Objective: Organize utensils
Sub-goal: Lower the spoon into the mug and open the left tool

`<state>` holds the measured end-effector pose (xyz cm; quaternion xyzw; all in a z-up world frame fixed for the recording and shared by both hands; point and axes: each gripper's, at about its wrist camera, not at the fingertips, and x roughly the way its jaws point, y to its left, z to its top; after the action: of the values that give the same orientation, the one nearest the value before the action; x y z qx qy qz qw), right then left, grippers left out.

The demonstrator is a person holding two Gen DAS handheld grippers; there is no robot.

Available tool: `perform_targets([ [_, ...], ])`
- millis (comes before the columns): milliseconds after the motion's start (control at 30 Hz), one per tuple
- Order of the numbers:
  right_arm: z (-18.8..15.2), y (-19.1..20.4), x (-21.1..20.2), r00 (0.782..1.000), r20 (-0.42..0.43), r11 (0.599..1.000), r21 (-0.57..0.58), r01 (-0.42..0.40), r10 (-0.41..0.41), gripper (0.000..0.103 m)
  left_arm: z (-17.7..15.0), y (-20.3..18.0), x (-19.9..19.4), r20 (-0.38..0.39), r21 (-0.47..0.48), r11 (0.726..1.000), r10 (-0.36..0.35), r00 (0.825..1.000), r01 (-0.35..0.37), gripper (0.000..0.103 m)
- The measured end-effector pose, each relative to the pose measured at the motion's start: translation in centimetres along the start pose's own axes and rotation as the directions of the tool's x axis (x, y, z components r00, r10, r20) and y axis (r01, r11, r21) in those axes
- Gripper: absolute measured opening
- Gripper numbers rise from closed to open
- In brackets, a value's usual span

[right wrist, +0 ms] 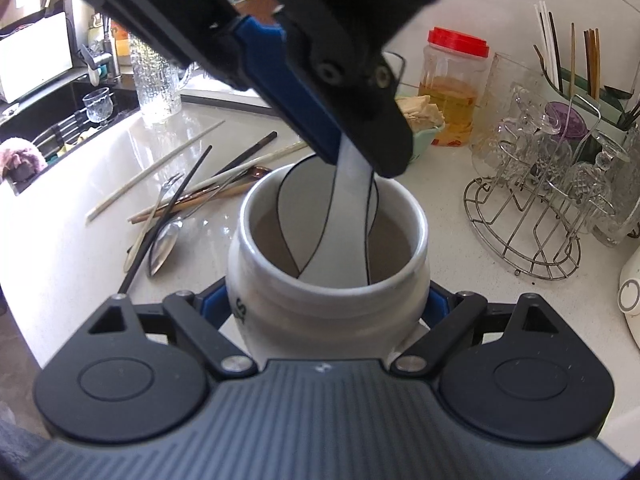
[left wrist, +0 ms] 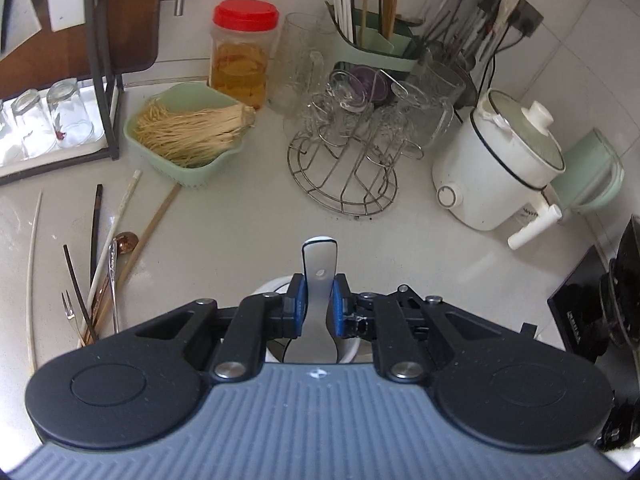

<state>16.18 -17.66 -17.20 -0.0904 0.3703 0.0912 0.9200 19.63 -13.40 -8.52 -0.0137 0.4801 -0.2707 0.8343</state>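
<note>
1. The left tongs [right wrist: 352, 148] are pinching the handle of a white spoon [right wrist: 352, 216], its bowl hanging inside the mouth of the white jar [right wrist: 332, 280].
2. The right tongs [right wrist: 328, 312] are standing wide around the belly of the jar, a pad on either side; they appear to be steadying it, though whether the pads are pressing on it is hard to tell.
3. The jar is sitting on the bench [left wrist: 240, 232], towards its near edge, with the loose pile of chopsticks and spoons [left wrist: 100, 272] lying just to its left.
4. To do this step well, the spoon wants lowering straight down until its bowl is resting on the jar's bottom or wall, and only then letting go; dropping it from a height would risk chipping it.
5. The handle should be left leaning against the rim, leaving room for the rest.
6. The jar should be kept steady under the right tongs while the spoon is settling, since a push on the rim could tip it.
7. The left tongs need spreading only a little, then lifting clear without catching the handle.
</note>
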Motion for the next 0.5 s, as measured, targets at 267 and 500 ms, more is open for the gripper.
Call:
perform_targets([
  [267,-0.1,0.0,0.3,1.000,0.003,1.000,-0.004,-0.002,0.002,0.092,0.2,-1.4,0.1,-0.067,0.062,0.998,0.009,0.998,-0.004,0.015],
  [500,-0.3,0.2,0.2,1.000,0.012,1.000,-0.014,0.001,-0.001,0.092,0.5,-1.6,0.8,-0.115,0.063,0.998,0.005,0.993,0.003,0.012],
])
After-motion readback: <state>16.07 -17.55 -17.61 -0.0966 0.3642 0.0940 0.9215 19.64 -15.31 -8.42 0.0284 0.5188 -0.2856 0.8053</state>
